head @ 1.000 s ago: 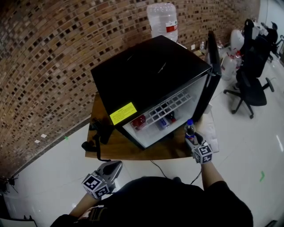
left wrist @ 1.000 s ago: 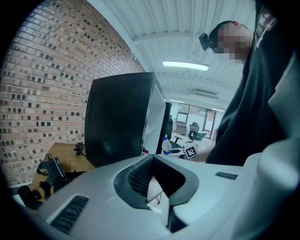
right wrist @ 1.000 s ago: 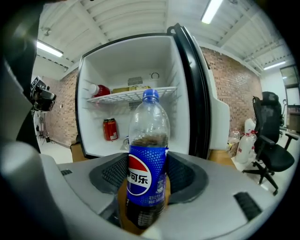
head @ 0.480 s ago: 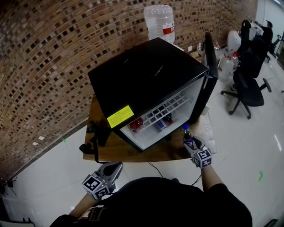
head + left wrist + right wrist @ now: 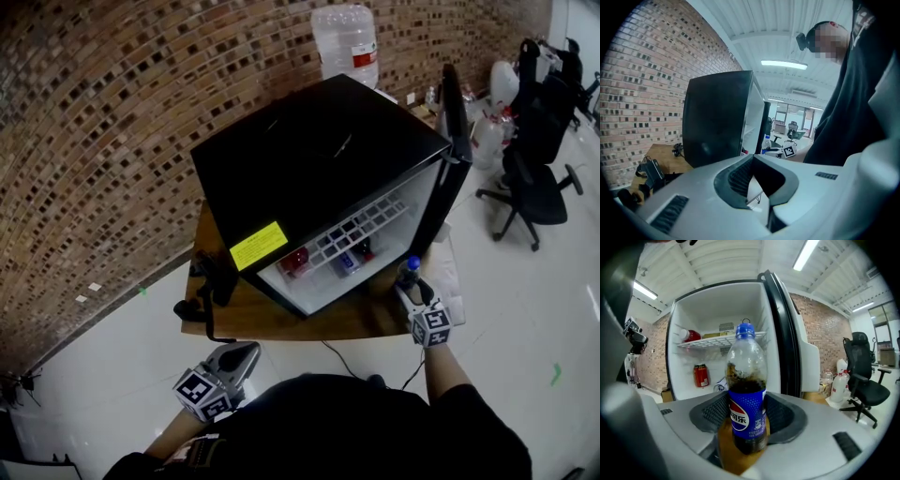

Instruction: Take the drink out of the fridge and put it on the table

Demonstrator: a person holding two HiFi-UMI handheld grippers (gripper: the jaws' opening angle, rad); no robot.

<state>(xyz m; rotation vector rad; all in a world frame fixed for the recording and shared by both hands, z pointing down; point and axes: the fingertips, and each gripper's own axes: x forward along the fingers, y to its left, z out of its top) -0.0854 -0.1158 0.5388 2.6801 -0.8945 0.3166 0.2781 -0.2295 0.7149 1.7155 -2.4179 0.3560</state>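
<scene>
A Pepsi bottle (image 5: pixel 746 394) with a blue cap and label stands upright between the jaws of my right gripper (image 5: pixel 747 420), which is shut on its lower body. In the head view, the bottle (image 5: pixel 407 274) and right gripper (image 5: pixel 411 289) are over the wooden table (image 5: pixel 244 314), just in front of the black fridge (image 5: pixel 319 159), beside its open door (image 5: pixel 452 131). My left gripper (image 5: pixel 246 352) hangs low, off the table's near edge. Its jaws (image 5: pixel 753 159) are shut and hold nothing.
A red can (image 5: pixel 700 375) and another drink sit inside the fridge under a wire shelf (image 5: pixel 722 339). Black cables and gear (image 5: pixel 211 281) lie on the table's left end. A large water jug (image 5: pixel 344 42) stands behind the fridge. An office chair (image 5: pixel 534 178) is at the right.
My right gripper with the bottle has shifted slightly right in front of the open fridge. The left gripper has stayed where it was.
</scene>
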